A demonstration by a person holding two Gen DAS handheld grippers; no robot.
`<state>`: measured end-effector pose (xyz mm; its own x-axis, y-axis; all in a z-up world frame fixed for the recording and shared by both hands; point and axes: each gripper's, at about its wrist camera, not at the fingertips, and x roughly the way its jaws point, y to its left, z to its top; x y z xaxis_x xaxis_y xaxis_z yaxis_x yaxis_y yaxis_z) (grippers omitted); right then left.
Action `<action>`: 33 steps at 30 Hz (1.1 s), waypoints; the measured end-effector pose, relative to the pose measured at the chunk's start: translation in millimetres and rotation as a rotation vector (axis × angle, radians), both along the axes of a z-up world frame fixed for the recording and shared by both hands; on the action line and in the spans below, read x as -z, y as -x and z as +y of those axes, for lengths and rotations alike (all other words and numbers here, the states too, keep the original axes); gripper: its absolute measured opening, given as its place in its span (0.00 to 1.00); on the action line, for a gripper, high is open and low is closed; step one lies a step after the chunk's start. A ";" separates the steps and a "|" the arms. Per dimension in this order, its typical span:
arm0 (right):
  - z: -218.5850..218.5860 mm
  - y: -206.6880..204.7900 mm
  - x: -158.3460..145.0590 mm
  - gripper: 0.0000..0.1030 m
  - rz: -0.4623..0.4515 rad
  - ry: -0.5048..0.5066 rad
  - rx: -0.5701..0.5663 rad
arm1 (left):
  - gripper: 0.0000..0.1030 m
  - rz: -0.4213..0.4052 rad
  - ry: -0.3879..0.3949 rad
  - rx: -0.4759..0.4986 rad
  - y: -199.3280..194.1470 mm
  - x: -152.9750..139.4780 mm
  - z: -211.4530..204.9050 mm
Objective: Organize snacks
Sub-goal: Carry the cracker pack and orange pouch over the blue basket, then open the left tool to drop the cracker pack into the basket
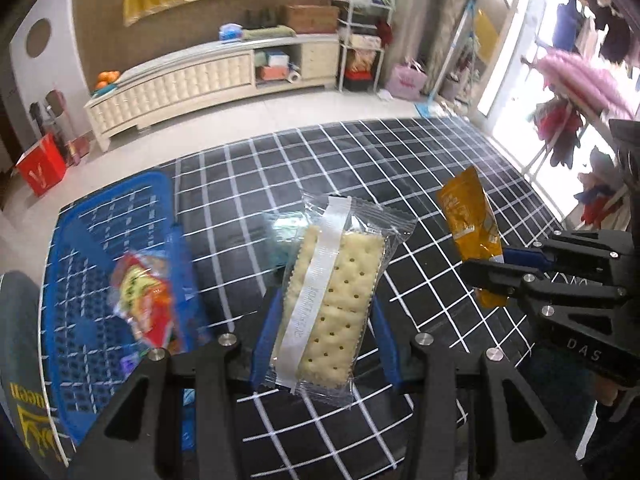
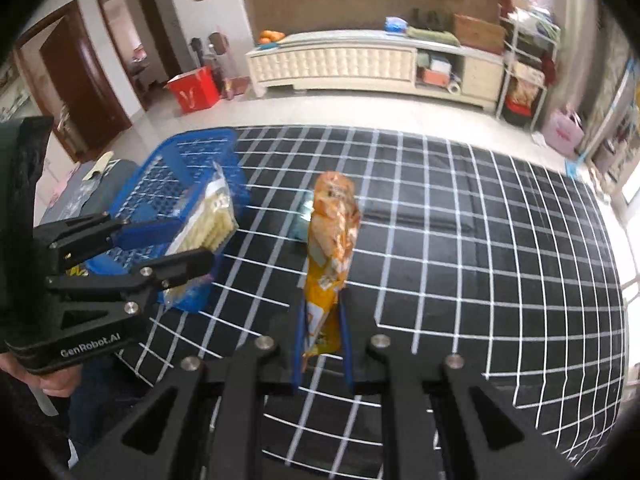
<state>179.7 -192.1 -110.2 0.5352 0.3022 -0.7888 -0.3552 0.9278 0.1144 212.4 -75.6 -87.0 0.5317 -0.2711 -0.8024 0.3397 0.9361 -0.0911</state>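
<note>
Crackers and an orange sachet, one held in each of my grippers above the checked table.

Cracker packet sat crosswise between the blue pads of my left gripper, jaws part-way apart and pressing its long edges, I judge because a flat stiff pack carries best pinched across its width. Ahead and to the right of that gripper, my right gripper was clamped tight on the bottom seam of the orange sachet, which stood up beyond its fingertips; a thin soft pouch needs a narrow pinch. Left of my left gripper lay the blue basket, a red snack bag already in it, so I judged both loads were bound there. Under everything spread the black grid tablecloth, with both packs lifted clear of it.
</note>
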 end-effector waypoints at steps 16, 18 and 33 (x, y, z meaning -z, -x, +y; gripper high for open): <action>111.7 0.6 -15.5 0.18 -0.034 -0.008 -0.186 | 0.41 -0.058 0.029 -0.169 36.8 -24.6 124.3; 123.4 0.3 -16.3 0.18 -0.035 -0.008 -0.207 | 0.41 -0.058 0.016 -0.197 41.7 -24.3 139.1; 175.7 -15.9 2.0 0.18 0.002 0.020 -0.252 | 0.41 -0.028 -0.013 -0.245 25.1 -5.2 196.1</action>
